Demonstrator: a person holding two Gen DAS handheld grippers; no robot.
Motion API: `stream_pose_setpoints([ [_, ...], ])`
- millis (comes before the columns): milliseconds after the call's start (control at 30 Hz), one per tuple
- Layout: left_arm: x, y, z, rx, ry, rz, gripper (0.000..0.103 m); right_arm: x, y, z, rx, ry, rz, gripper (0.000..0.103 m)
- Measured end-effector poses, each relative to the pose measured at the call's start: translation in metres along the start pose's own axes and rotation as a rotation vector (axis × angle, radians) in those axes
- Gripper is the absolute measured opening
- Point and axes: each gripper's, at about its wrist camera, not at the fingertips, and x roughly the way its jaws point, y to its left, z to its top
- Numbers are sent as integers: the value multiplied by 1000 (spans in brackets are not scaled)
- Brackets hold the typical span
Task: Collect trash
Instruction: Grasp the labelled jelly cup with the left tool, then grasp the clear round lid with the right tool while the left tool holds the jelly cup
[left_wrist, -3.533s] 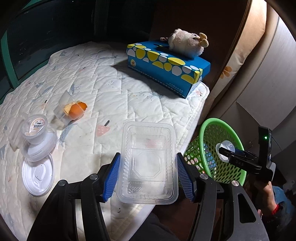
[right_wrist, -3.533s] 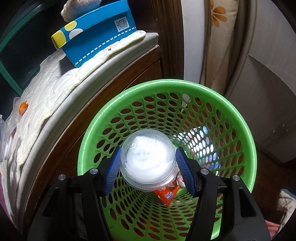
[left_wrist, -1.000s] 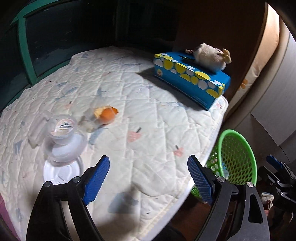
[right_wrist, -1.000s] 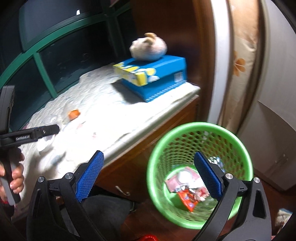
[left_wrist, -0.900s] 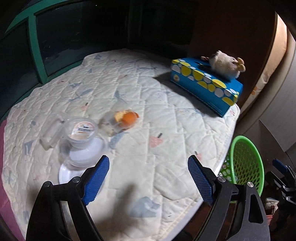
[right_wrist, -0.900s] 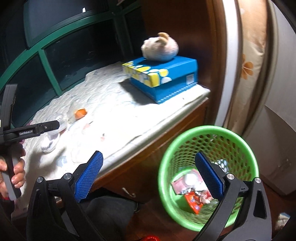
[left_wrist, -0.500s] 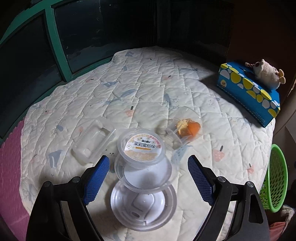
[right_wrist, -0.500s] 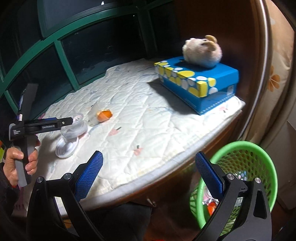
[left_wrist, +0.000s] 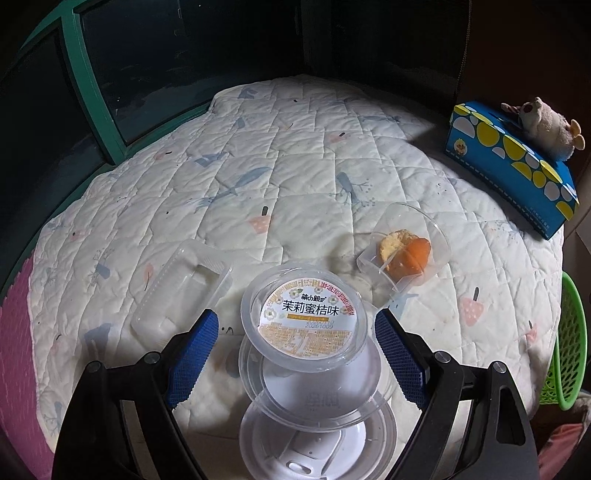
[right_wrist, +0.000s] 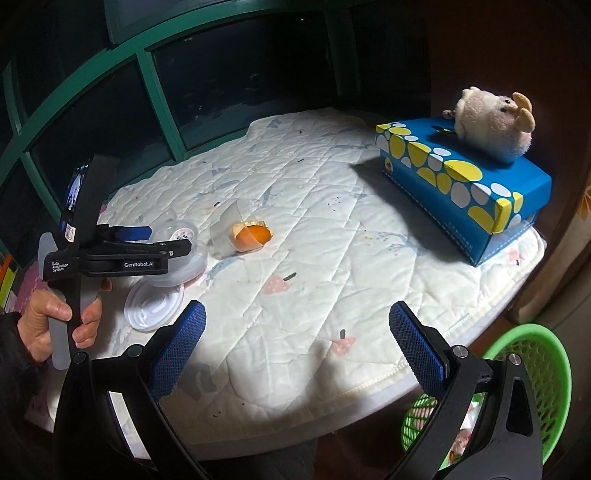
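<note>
hovering your left gripper (left_wrist: 295, 343) with jaws wide open either side of the labelled cup (left_wrist: 304, 321), lower centre of frame, pads not touching it. it sits on a clear bowl (left_wrist: 314, 391) over a flat lid (left_wrist: 317, 446), so closing could topple the stack or grab only the top piece. your right gripper (right_wrist: 295, 343) is open and empty. green basket (right_wrist: 532, 373) is cut off at lower right, contents hard to make out.

1. We are noting a quilted pad (left_wrist: 295, 155) of soft, matt stitched cloth.
2. We are seeing clear, glossy plastic in the labelled cup (left_wrist: 304, 325).
3. We are finding a printed cardboard tissue box (right_wrist: 461, 184) bearing a fuzzy plush toy (right_wrist: 491, 122).
</note>
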Motion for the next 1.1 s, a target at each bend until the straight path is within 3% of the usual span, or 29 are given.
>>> stream_pose_setpoints([
  [300, 10, 2, 0, 2, 7, -20, 83, 11, 0, 3, -4, 22, 4, 98],
  [500, 8, 0, -1, 6, -4, -56, 64, 18, 4, 4, -11, 33, 10, 98],
  [833, -16, 11, 3, -29, -59, -71, 63, 24, 16, 5, -30, 46, 31, 98],
  [1100, -51, 36, -1, -88, -120, -54, 63, 36, 46, 6, -69, 60, 96, 98],
])
